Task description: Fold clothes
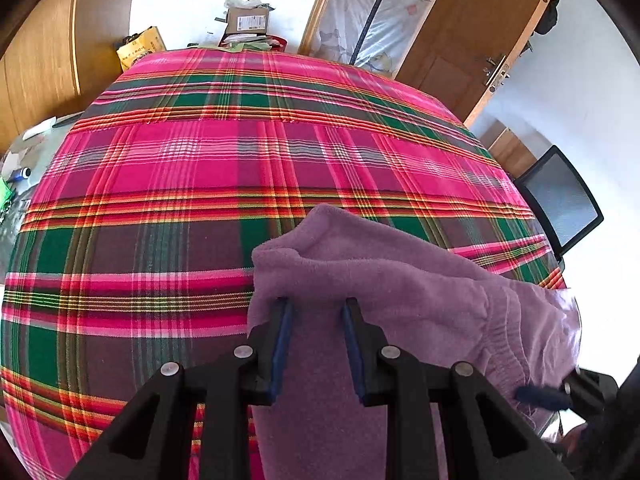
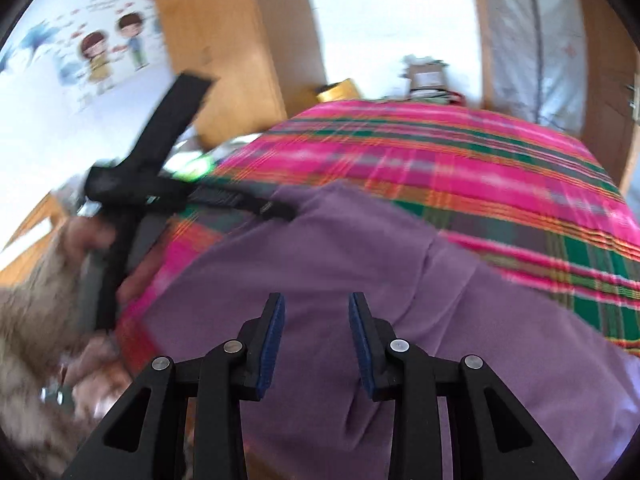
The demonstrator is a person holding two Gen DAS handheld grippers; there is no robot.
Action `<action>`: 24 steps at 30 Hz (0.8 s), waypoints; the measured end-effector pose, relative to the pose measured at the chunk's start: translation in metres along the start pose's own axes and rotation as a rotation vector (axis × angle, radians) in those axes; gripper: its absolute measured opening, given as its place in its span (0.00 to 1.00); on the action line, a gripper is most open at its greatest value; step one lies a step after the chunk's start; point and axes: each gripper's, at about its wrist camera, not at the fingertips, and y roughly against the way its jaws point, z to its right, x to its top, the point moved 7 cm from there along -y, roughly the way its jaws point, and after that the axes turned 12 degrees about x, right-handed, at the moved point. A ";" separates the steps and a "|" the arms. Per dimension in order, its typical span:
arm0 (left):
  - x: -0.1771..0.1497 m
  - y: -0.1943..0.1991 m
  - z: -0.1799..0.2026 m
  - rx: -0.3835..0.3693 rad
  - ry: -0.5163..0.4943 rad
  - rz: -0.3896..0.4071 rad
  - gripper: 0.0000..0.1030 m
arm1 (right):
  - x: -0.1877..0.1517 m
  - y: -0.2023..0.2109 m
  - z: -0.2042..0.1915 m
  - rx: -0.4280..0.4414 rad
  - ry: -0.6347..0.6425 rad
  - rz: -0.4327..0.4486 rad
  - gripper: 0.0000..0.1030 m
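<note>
1. Left gripper (image 1: 316,304): jaws partly apart, tips sunk into the purple garment (image 1: 400,280); grip cannot be confirmed.
2. Right gripper (image 2: 316,300): jaws partly apart, nothing visibly clamped; garment directly beneath and ahead.
3. Garment lies on the plaid bedspread (image 1: 200,168), which extends beyond both grippers.

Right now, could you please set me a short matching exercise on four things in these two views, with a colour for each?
Things:
1. garment
2. bedspread
3. gripper pads
4. door

Colours:
A. brown wood
B. dark blue
C. purple
D. pink, green and orange plaid

Pairs: 1-C, 2-D, 3-B, 4-A
</note>
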 end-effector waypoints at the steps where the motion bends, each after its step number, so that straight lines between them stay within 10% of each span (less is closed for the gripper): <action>1: -0.001 0.000 0.001 0.006 -0.004 0.002 0.26 | -0.006 0.002 -0.004 -0.003 0.023 -0.014 0.34; 24: -0.008 0.002 0.001 0.033 -0.017 0.023 0.26 | -0.045 0.032 -0.002 -0.013 -0.048 0.016 0.24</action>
